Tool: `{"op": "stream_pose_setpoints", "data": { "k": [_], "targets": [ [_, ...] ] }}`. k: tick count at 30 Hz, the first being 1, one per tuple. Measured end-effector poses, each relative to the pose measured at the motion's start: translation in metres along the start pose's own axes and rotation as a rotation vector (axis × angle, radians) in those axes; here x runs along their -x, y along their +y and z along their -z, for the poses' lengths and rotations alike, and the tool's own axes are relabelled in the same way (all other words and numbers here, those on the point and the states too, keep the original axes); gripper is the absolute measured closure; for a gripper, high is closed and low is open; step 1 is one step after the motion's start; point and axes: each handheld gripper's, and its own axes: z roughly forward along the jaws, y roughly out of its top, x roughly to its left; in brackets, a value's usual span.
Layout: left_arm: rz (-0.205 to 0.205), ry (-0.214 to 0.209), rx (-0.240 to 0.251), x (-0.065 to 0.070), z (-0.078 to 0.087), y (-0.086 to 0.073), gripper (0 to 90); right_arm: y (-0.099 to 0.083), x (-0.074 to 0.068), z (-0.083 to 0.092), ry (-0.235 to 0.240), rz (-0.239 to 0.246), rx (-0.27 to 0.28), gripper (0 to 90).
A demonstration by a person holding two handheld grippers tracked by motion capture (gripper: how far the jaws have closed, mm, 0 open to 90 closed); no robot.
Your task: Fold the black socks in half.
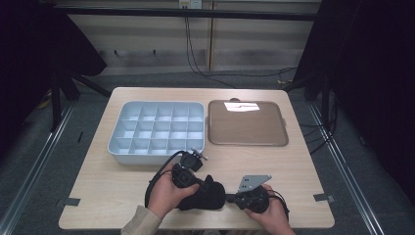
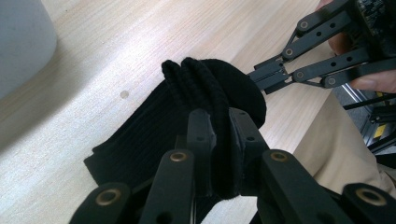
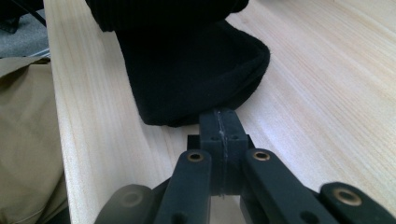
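So the black sock [image 1: 203,193] is sitting at the bottom center of the high view, near the front edge of the wooden table [image 1: 98,181], bunched up between both hands. The left gripper [image 1: 188,178] is clamped onto it: in the left gripper view its 2 jaws pinch a folded ribbed section of the fabric right in the lower middle of the frame. The right gripper [image 1: 230,198] comes in from the right side of the sock, and in the right gripper view its jaws are pressed tight together at bottom center, right at the sock's edge (can't tell if any fabric is actually caught between them). Up in the middle of the high view there's a light blue divided organizer tray [image 1: 115,142] on the left and a flat brown tray [image 1: 247,142] just beside it on the right, both well apart from the sock.
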Motion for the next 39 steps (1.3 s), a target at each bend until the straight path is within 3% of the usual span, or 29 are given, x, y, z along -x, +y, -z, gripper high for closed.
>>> {"op": "stream_pose_setpoints", "data": {
  "k": [39],
  "targets": [
    [-0.002, -0.003, -0.028, 0.0, -0.016, 0.002, 79.1, 0.002, -0.003, -0.003, -0.007, 0.0, 0.01, 90.0]
  ]
}}
